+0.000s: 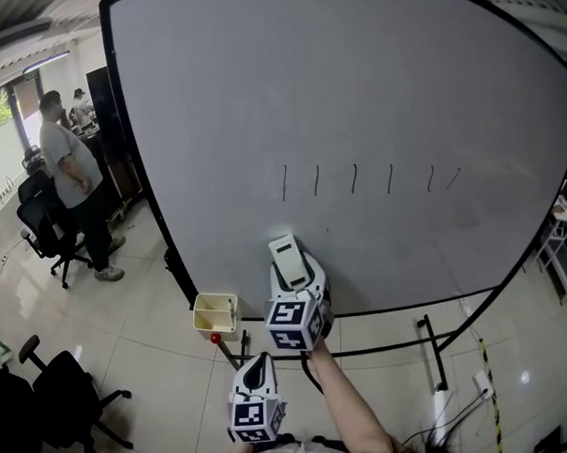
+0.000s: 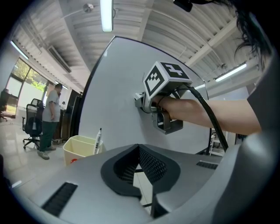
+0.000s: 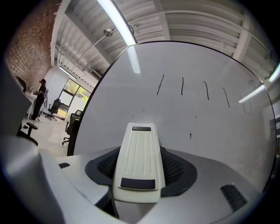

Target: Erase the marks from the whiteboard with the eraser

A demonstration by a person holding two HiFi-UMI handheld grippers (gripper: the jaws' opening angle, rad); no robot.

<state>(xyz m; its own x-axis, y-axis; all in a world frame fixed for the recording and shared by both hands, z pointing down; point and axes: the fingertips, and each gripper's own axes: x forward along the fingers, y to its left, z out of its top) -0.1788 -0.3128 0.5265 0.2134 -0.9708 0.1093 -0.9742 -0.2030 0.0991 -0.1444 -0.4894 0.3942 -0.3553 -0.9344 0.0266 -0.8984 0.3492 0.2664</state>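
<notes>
The big whiteboard (image 1: 364,102) carries a row of several short vertical black marks (image 1: 354,178), which the right gripper view shows too (image 3: 182,85). My right gripper (image 1: 291,276) is shut on a white eraser (image 1: 286,257), held up toward the board below the left end of that row. The eraser (image 3: 139,148) sits lengthwise between the dark pads of the right gripper (image 3: 140,168); I cannot tell whether it touches the board. My left gripper (image 1: 256,368) hangs lower and nearer to me, its jaws (image 2: 139,151) shut with nothing between them.
A pale yellow bin (image 1: 214,312) holding a marker (image 2: 98,140) stands at the foot of the board by its black frame. The stand's legs (image 1: 429,340) reach out over the tiled floor. A person (image 1: 68,169) stands at the left near office chairs (image 1: 47,234).
</notes>
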